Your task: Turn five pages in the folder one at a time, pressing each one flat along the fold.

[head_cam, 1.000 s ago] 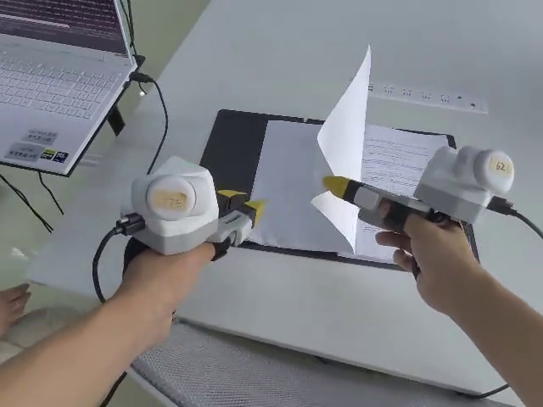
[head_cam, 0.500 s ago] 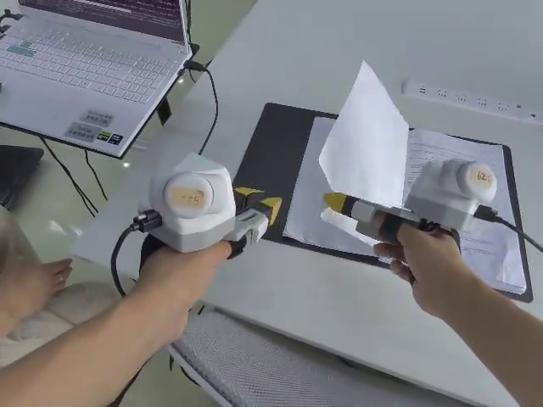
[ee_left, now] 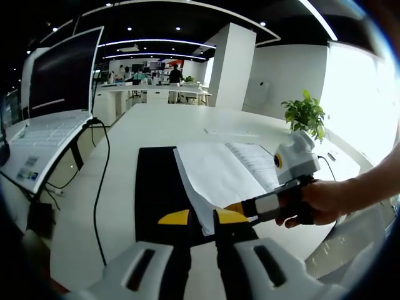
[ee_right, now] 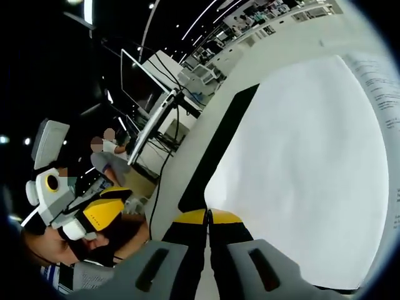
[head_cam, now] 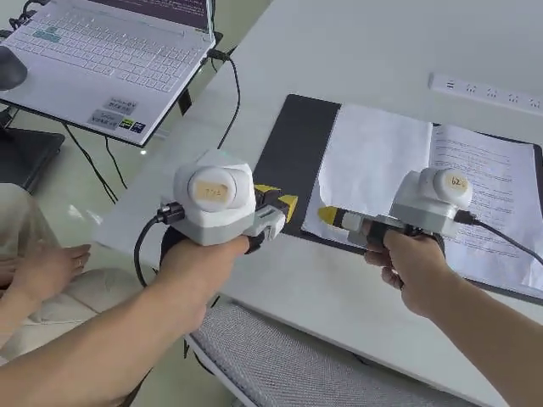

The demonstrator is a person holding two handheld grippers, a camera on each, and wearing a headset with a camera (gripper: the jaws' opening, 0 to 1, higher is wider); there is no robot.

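Folder lies open on white table, black cover flat, printed sheet on its right half. Turned page is laid over onto the left half, blank side up, not yet creased down at the fold. Right gripper sits low at the page's near left corner, jaws closed together, and looks to be pinching that corner. Likely it hangs on so the sheet doesn't spring back before it gets pressed. Left gripper hovers just off the folder's near left edge, jaws a narrow gap apart and holding nothing. It is parked clear of the paper and looks free to do the pressing. My read: this page is over, and the flattening along the fold is the step due. Laptop and power strip are well apart from the work.
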